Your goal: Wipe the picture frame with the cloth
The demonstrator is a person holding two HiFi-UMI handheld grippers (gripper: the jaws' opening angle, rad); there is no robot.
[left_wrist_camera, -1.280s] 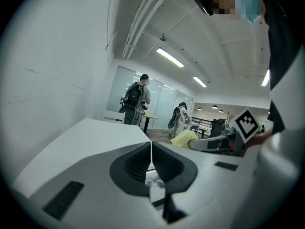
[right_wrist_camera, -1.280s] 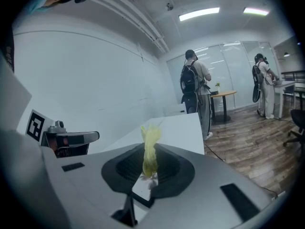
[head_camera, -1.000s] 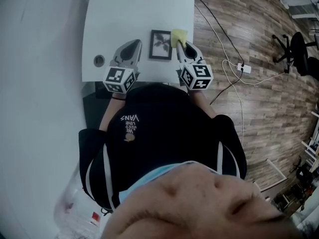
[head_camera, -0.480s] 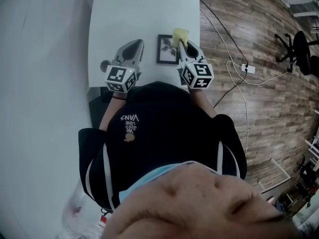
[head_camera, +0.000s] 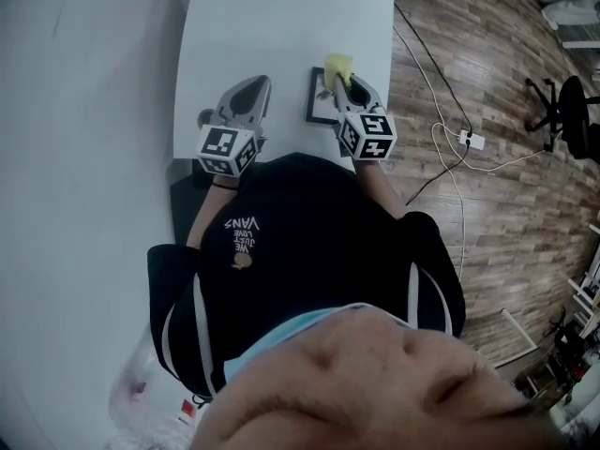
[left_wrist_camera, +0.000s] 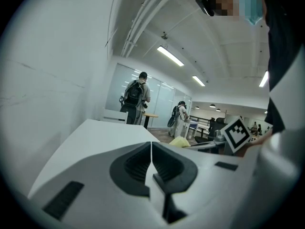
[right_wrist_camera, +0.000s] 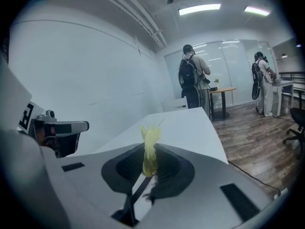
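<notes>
Firmly, right tool (head_camera: 339, 81) pinches the yellow cloth (head_camera: 338, 64) by the picture frame (head_camera: 320, 99); left tool (head_camera: 250, 84) closed, empty.

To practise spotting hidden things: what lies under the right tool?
The frame lies partly under the right tool, which grips the cloth. The frame's right edge is covered.

Picture frame (head_camera: 319, 98) partly behind right tool (head_camera: 340, 83), cloth (head_camera: 338, 64)

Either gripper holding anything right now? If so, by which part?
Right gripper is shut on the yellow cloth, pinching a bunched end; the rest pokes out past the tips. Left gripper is shut on nothing.
</notes>
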